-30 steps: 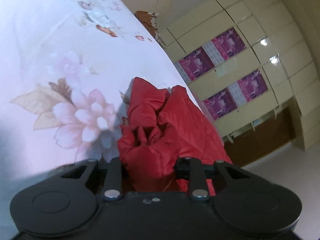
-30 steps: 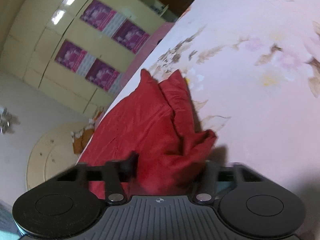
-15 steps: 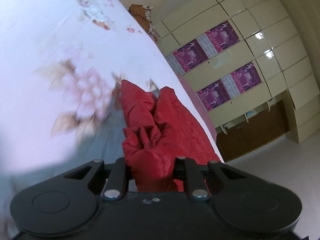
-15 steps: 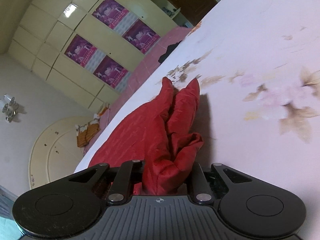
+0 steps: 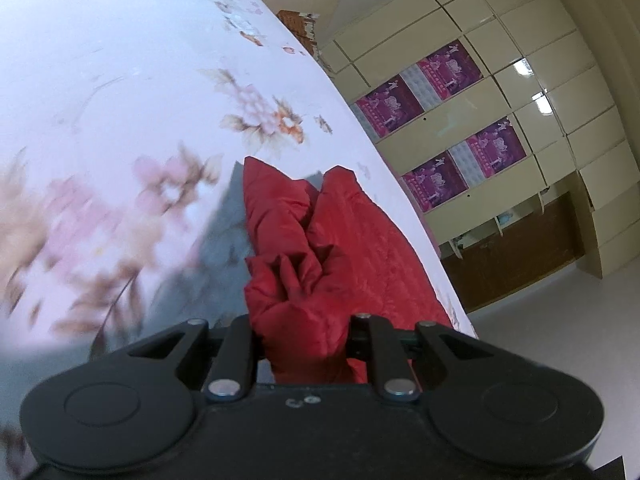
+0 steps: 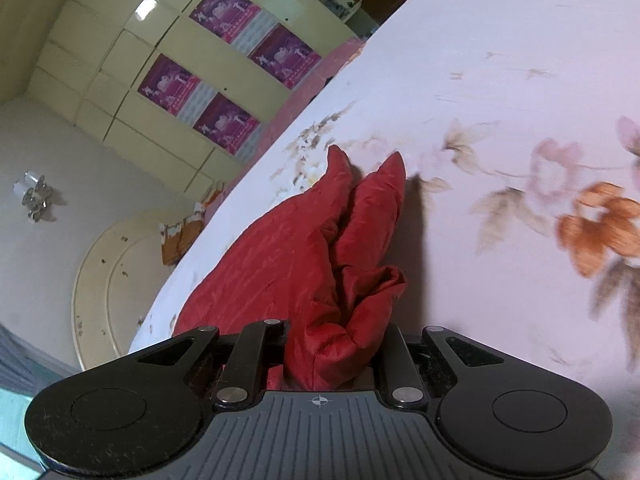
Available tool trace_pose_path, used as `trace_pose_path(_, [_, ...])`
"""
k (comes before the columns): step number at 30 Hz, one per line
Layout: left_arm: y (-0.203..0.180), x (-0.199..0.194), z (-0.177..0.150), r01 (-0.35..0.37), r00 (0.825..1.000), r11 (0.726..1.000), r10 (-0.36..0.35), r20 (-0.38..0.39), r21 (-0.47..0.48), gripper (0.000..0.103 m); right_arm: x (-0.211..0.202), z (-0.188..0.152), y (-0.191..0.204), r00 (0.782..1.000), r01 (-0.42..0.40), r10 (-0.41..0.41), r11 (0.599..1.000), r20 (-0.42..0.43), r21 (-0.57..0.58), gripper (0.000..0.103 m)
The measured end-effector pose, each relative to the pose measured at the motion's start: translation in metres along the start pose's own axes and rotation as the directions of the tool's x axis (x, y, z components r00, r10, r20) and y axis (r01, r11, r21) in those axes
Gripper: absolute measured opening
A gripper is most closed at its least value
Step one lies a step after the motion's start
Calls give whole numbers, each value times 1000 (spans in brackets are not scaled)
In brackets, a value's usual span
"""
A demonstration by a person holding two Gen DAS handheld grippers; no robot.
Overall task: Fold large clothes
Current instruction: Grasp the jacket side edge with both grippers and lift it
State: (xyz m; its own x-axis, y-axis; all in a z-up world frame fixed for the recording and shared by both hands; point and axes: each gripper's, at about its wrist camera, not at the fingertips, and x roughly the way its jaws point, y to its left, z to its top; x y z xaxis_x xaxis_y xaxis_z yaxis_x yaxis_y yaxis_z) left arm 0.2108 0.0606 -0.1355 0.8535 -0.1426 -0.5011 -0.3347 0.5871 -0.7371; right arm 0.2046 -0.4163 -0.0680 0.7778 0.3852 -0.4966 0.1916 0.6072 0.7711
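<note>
A red quilted garment (image 5: 320,248) lies bunched on a bed with a white floral sheet (image 5: 140,100). My left gripper (image 5: 302,344) is shut on a bunched fold of the red garment and holds it up off the sheet. In the right wrist view the same red garment (image 6: 304,256) stretches away in two pointed folds. My right gripper (image 6: 332,356) is shut on another bunch of it. The fingertips of both grippers are hidden in the cloth.
The floral sheet (image 6: 500,100) covers the bed. Cream cabinets with purple posters (image 5: 460,120) stand past the bed's edge, also in the right wrist view (image 6: 224,80). A round ceiling recess (image 6: 112,276) and a lamp (image 6: 34,194) show at the left.
Both grippers have lifted and carried the held red cloth across the bed; the sheet's flowers have slid past, and the garment now hangs stretched and narrower between the jaws.
</note>
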Motion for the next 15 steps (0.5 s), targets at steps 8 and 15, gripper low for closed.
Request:
trace_pose_path(8, [1, -29, -25, -18, 1000, 1000, 18, 14, 20, 16, -33, -8, -22, 999, -15, 15, 1000, -35, 6, 15])
trace_pose_path(15, [14, -36, -40, -49, 999, 998, 48, 22, 30, 18, -37, -14, -38, 997, -21, 24, 999, -67, 45, 15])
